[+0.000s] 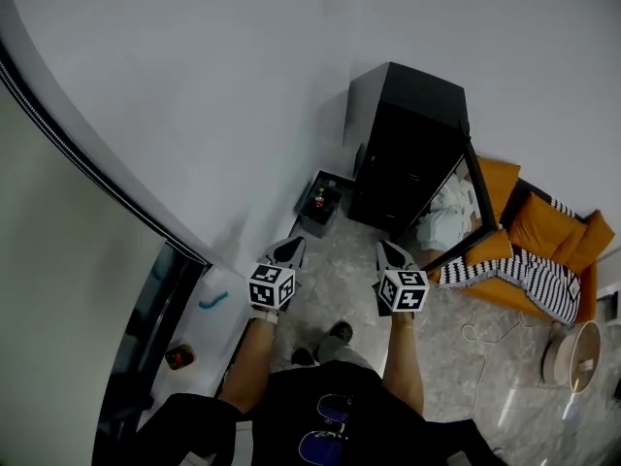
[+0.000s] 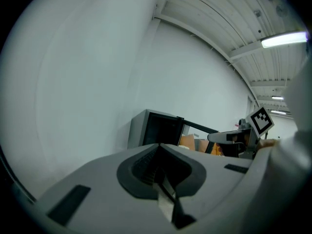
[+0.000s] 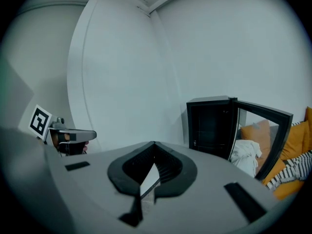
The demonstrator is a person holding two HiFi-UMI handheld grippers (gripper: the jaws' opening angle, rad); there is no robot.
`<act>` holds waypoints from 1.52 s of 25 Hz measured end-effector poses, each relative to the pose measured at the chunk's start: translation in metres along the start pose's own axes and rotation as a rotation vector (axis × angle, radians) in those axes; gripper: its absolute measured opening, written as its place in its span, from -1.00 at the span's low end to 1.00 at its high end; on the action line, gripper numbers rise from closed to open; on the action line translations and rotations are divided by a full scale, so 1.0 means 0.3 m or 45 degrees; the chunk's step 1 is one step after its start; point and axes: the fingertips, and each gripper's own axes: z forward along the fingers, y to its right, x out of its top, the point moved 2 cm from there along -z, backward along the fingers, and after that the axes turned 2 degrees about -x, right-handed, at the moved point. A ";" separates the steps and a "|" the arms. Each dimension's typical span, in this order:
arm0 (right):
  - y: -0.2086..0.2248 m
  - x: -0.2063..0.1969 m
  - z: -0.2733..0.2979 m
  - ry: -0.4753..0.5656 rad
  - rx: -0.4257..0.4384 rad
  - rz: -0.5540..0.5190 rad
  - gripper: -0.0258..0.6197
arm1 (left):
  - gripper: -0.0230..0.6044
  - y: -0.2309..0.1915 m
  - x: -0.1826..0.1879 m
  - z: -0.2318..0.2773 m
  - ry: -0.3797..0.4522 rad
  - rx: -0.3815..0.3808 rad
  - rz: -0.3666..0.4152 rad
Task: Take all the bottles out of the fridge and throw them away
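A black fridge stands against the white wall with its glass door swung open to the right. Its inside looks dark in the right gripper view, where the fridge shows no bottle that I can make out. A small grey bin beside the fridge holds a few bottles with red on them. My left gripper and right gripper hang side by side above the floor, well short of the fridge. Both are shut and empty: the left gripper and right gripper have their jaws pressed together.
An orange sofa with a striped blanket and a white cloth lies right of the fridge door. A round lamp-like thing and a cable are on the floor at right. A dark glass panel and a red object are at left.
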 end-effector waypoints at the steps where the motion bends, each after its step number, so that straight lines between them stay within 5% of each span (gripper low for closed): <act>1: -0.009 0.000 0.001 -0.001 0.002 -0.005 -0.90 | -0.91 -0.005 0.003 -0.008 0.006 0.002 -0.002; 38: -0.083 -0.008 -0.013 0.030 0.064 -0.056 -0.90 | -0.91 -0.002 0.020 -0.034 0.026 0.001 -0.005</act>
